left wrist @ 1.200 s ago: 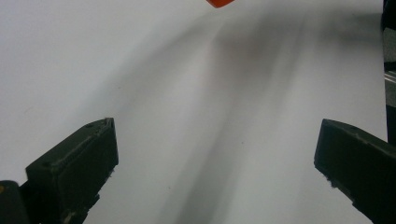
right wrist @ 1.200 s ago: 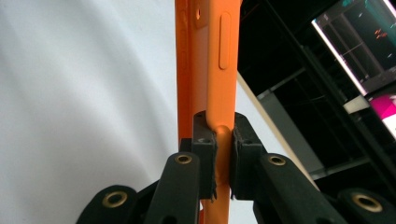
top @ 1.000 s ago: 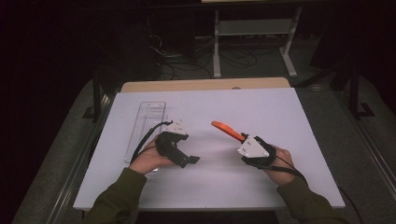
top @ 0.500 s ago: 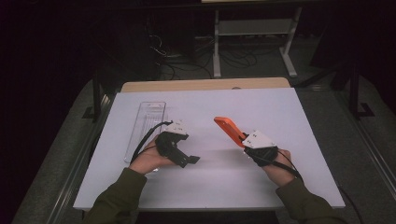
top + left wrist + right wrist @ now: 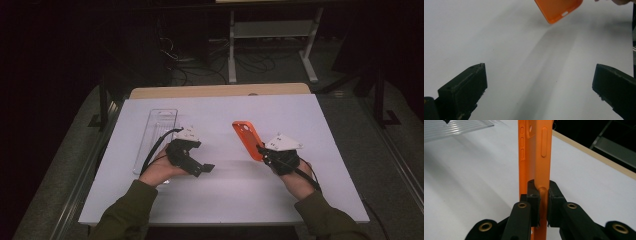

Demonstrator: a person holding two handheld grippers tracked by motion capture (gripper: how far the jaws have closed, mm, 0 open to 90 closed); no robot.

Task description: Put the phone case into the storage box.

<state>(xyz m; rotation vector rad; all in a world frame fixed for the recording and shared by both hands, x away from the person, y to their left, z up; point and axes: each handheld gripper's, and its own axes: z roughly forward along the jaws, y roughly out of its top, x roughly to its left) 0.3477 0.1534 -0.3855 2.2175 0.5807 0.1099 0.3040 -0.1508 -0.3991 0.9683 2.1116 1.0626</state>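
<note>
An orange phone case [image 5: 246, 139] is held above the white table, tilted so its hollow inside faces the camera. My right gripper [image 5: 263, 151] is shut on its near edge; in the right gripper view the two black pads [image 5: 534, 197] pinch the case's side wall [image 5: 541, 157], with button cut-outs higher up. My left gripper [image 5: 206, 168] rests low at the table's left centre, open with nothing between its jaws; the left gripper view shows one end of the case [image 5: 559, 10] farther off.
A clear plastic tray [image 5: 156, 135] lies on the white table [image 5: 320, 115] to the left of my left hand. A tan board [image 5: 220, 90] edges the table's far side. Beyond it, table legs and cables stand on a dark floor.
My right gripper has turned the orange case from lying nearly flat to standing more upright with its inside facing the camera. The left hand has stayed put.
</note>
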